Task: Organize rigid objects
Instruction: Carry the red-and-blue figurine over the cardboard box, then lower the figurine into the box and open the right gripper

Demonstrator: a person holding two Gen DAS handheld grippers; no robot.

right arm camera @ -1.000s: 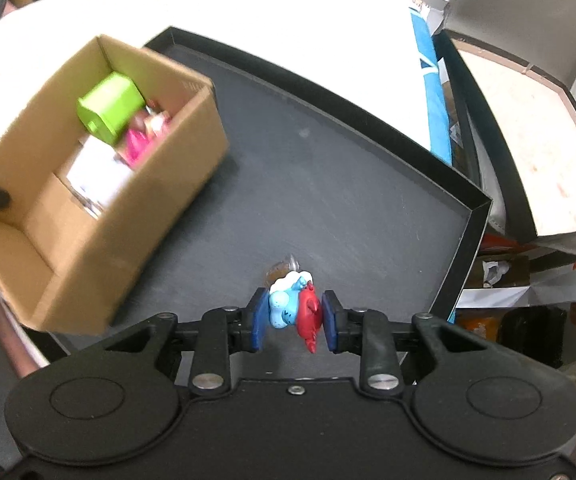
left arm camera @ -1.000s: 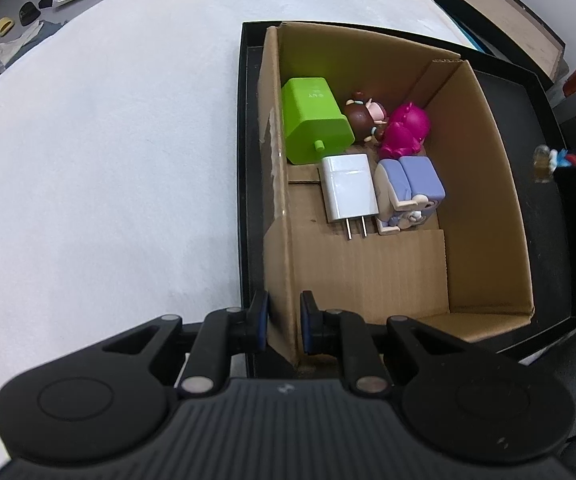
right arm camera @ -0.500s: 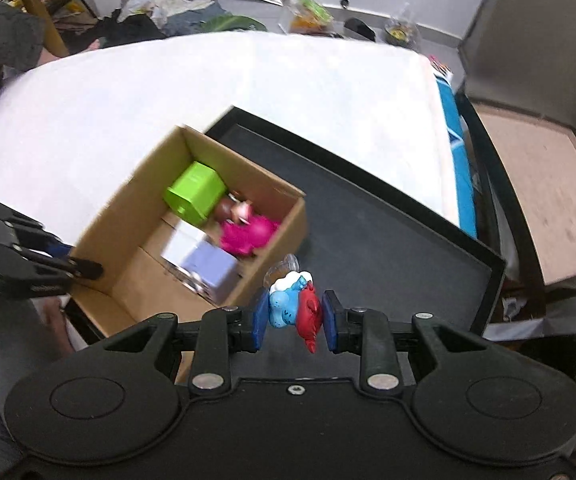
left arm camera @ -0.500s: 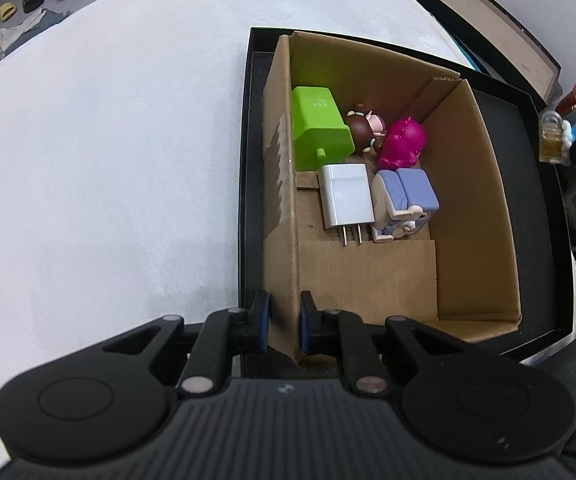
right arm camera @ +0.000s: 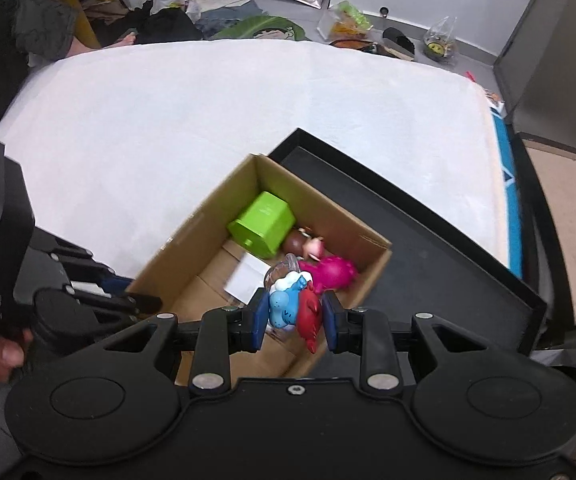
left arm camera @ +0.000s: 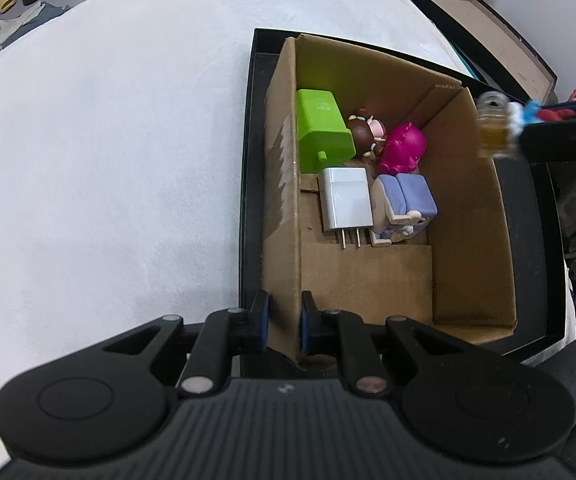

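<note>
A cardboard box (left arm camera: 471,216) (right arm camera: 192,236) sits in a black tray (left arm camera: 250,184) (right arm camera: 447,240). In it lie a green block (left arm camera: 319,136) (right arm camera: 264,228), a white charger (left arm camera: 345,204), a brown-and-pink figure (left arm camera: 365,132), a magenta figure (left arm camera: 401,150) (right arm camera: 331,274) and a purple toy (left arm camera: 407,202). My left gripper (left arm camera: 282,326) is shut on the box's near left wall. My right gripper (right arm camera: 293,314) is shut on a blue-and-red figure (right arm camera: 293,308) with a clear jar, held above the box's right side; the figure also shows in the left wrist view (left arm camera: 503,128).
The tray rests on a white cloth surface (left arm camera: 108,160) (right arm camera: 208,100). A second open box with a brown floor (right arm camera: 559,232) (left arm camera: 491,40) stands to the right. Shoes, bags and clothes lie on the floor beyond (right arm camera: 272,28).
My right gripper has carried the blue-and-red figure from the tray's right part up and over the box. The left gripper kept its hold on the box wall.
</note>
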